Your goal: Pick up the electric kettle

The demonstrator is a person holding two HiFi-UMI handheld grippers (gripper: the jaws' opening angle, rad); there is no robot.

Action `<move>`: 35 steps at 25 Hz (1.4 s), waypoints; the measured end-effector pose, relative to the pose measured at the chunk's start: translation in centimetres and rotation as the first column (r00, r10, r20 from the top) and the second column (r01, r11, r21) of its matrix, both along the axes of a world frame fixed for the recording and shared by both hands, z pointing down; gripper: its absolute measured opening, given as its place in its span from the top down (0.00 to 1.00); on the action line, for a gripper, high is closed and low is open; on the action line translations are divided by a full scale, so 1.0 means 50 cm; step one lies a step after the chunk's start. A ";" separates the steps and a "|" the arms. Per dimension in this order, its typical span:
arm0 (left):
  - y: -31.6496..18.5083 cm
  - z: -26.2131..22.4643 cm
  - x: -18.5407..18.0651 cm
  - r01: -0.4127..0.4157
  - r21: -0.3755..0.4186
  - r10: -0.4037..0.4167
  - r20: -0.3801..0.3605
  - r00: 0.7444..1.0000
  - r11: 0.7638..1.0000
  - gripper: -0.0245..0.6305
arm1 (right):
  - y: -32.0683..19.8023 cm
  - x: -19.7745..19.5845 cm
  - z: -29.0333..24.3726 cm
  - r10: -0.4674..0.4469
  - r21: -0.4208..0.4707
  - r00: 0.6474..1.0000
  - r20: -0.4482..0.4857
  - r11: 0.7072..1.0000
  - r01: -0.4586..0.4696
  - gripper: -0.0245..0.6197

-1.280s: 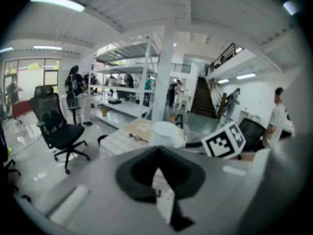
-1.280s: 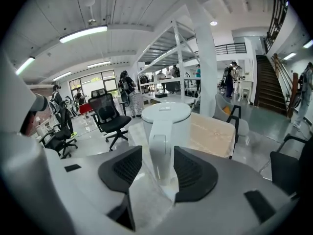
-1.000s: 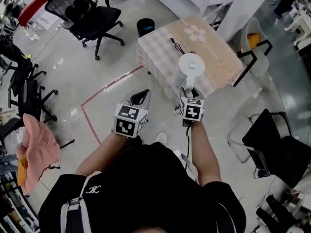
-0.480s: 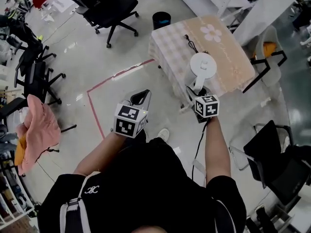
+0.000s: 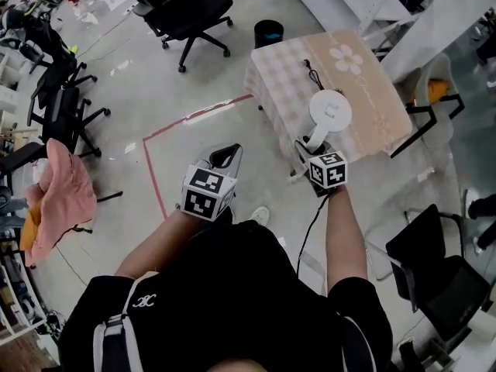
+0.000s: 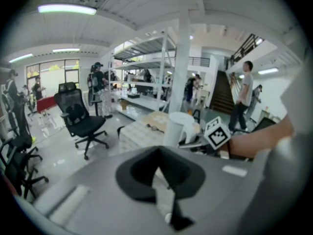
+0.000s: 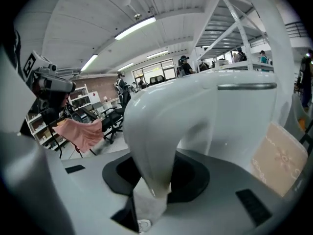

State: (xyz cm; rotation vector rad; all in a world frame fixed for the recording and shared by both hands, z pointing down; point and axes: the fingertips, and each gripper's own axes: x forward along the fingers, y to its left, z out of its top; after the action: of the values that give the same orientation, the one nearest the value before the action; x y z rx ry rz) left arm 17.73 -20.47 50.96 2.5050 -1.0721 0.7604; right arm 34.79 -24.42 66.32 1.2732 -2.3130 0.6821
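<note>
The white electric kettle (image 5: 329, 113) stands near the front edge of a small table with a checked and beige cloth (image 5: 364, 91). My right gripper (image 5: 311, 147) is at the kettle's handle (image 5: 315, 139). In the right gripper view the handle (image 7: 146, 131) runs down between the jaws of the right gripper (image 7: 154, 182), which have just been closing and now grip it. The kettle body (image 7: 220, 116) fills the view behind. My left gripper (image 5: 227, 156) hangs over the floor left of the table, shut and empty. In the left gripper view the left gripper (image 6: 159, 170) faces the kettle (image 6: 175, 129).
A black cable (image 5: 312, 74) lies on the table behind the kettle. Office chairs (image 5: 182, 6) and a black bin (image 5: 269, 32) stand beyond it. A black chair (image 5: 434, 258) is at the right, a pink cloth (image 5: 66, 192) at the left. People (image 6: 243, 94) stand farther off.
My right gripper has moved forward and down onto the kettle's handle and closed around it. The left gripper has stayed almost where it was.
</note>
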 end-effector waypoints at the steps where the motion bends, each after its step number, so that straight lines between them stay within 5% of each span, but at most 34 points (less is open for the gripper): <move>1: 0.000 -0.001 0.001 0.000 0.002 0.000 0.000 1.000 1.000 0.96 | -0.001 -0.003 0.000 -0.017 0.008 1.000 -0.018 1.000 0.017 0.79; 11: 0.011 -0.022 0.008 0.007 0.038 -0.006 -0.005 1.000 0.999 0.96 | -0.002 -0.027 -0.011 -0.060 0.100 0.980 -0.190 0.992 0.080 0.80; 35: 0.026 -0.024 0.037 -0.012 0.056 0.013 -0.024 1.000 0.998 0.96 | -0.003 -0.001 -0.186 -0.017 0.260 0.989 -0.149 0.964 0.056 0.79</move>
State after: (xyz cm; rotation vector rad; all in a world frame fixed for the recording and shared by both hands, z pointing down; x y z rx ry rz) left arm 19.56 -19.17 49.75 2.5631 -1.0852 0.7115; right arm 34.74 -24.55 57.04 1.3402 -2.3559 0.2623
